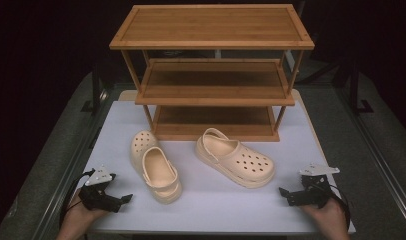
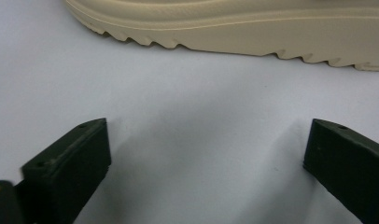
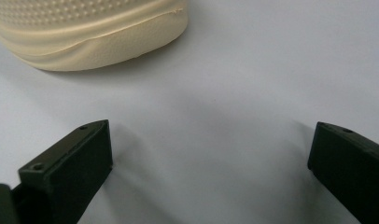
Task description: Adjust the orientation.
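Between both open hand-held grippers lie two clogs (image 1: 201, 161)

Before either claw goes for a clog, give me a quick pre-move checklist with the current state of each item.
1. Left claw open, nothing between the jaws: ok.
2. Right claw open, nothing between the jaws: ok.
3. Left clog upright on the white table, heel end toward the left claw, apart from it: ok.
4. Right clog upright, apart from the right claw and from the left clog: ok.
5. Wooden shoe rack with all three shelves bare, room for both clogs: ok.
6. Whether the clogs fit under the middle shelf: cannot tell.
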{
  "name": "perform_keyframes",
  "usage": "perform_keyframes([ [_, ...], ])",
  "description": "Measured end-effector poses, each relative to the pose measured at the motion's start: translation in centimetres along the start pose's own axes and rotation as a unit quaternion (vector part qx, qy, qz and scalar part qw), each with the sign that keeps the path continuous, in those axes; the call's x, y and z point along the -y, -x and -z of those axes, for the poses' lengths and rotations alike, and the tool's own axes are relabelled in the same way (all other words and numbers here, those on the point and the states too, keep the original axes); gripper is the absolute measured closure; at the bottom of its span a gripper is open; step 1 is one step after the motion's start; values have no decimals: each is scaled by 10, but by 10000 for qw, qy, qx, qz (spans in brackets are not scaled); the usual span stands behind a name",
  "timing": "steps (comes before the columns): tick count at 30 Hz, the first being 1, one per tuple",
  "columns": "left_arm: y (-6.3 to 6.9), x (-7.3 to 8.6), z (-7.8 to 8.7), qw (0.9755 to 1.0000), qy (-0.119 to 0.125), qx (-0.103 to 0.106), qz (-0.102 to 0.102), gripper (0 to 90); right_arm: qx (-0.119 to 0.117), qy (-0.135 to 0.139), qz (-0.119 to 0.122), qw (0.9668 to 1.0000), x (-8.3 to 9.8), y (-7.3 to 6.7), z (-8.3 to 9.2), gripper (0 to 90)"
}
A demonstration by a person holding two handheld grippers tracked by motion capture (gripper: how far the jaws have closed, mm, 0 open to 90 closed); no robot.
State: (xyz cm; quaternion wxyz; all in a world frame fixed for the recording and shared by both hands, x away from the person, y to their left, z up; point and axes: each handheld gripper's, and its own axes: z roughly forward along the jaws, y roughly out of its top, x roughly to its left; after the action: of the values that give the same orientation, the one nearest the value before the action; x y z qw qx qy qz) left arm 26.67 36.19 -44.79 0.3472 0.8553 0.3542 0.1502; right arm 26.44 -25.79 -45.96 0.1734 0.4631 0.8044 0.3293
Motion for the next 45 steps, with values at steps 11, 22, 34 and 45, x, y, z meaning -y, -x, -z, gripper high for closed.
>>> perform_keyframes([
  [11,-5,-4,12,9996,109,-78,237,509,-10,15,-7,10000,0,0,0,0],
  [22,-15,-24,15,9984,17,82,560,900,-11,17,-8,10000,0,0,0,0],
  [34,-33,-55,17,9978,356,-62,562,900,-15,20,-5,10000,0,1,0,0],
  [45,-58,-89,6,9974,471,-245,494,900,-14,26,-3,10000,0,1,0,0],
])
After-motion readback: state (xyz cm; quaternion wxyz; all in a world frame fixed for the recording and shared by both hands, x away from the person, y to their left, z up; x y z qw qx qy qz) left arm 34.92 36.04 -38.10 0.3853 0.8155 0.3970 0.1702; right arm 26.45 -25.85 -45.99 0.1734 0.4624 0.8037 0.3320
